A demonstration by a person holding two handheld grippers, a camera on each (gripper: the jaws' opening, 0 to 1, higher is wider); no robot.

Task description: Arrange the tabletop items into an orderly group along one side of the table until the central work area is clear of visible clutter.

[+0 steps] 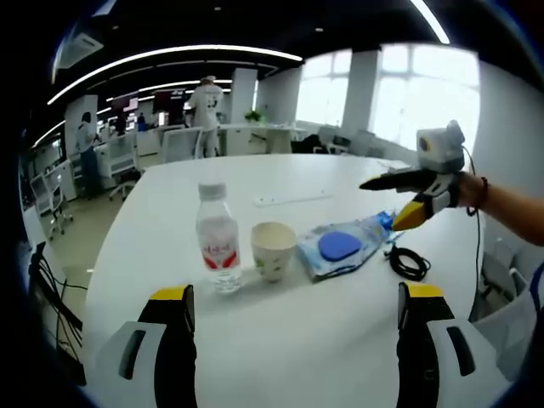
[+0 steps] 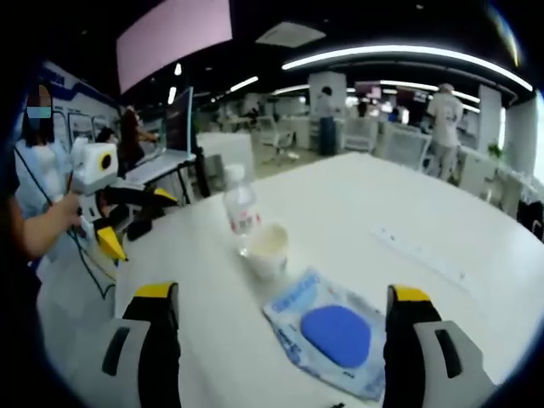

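One bottle (image 1: pixel 218 242), one cup (image 1: pixel 273 249), one pouch (image 1: pixel 344 246)

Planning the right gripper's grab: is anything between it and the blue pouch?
Nothing visible: the right gripper is open, and the blue pouch lies flat between its jaws. The paper cup stands beyond it.

I log, colours only: table (image 1: pixel 340 323) white. Bottle (image 1: pixel 218 242) clear w/ red-white label, centre-left of frame. Paper cup (image 1: pixel 274 249) cream, faint green print. Pouch (image 1: pixel 344 246) clear-blue w/ solid blue disc. Cable (image 1: pixel 408 263) black, right of frame.
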